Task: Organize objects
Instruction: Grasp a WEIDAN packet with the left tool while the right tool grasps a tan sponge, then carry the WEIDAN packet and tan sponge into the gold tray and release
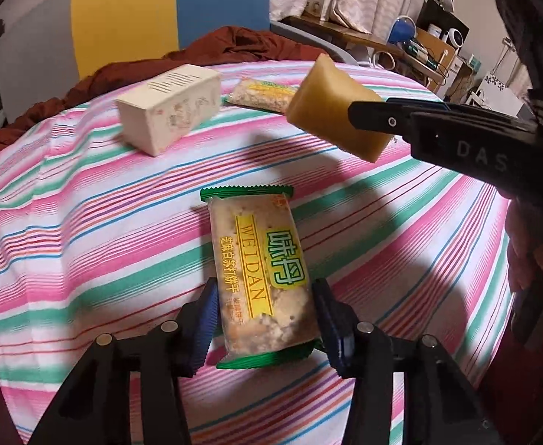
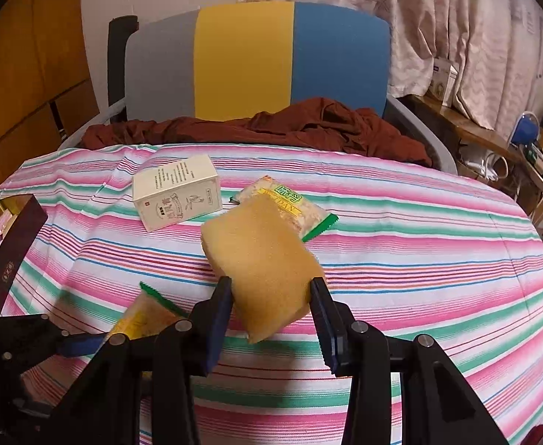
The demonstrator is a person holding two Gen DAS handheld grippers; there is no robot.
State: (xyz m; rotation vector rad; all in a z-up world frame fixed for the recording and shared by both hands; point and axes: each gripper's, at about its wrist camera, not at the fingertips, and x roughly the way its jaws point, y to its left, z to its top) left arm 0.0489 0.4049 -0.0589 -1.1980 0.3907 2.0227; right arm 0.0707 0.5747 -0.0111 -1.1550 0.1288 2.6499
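Cracker packet [image 1: 262, 282], green-edged w/ "WEIDAN" on it, is lying on the striped cloth [image 1: 86, 222] covering the tabletop, lengthwise betw. the left gripper [image 1: 266, 324]'s blue pads. Jaws are standing part open, one pad at each long side of the packet; can't tell if they're actually pressing on it.

Yellow sponge [image 2: 264, 270] is hanging in the air above the cloth, right gripper [image 2: 271, 319] squeezing it at both sides, jaws narrowed onto it. In the left wrist view the sponge is sitting up and to the right of the packet, well clear of it.

2nd cracker packet [image 2: 290, 207] is lying further back on the cloth, partly hidden behind the sponge in the right wrist view. White carton [image 2: 177, 193] w/ printed text is sitting just beside it, to its left.

Beyond the cloth's far edge a rust-brown fabric [image 2: 271, 122] is lying bunched up, in front of a grey/yellow/blue chair back [image 2: 245, 59]. Dark box [image 2: 15, 252] is showing at the left edge.
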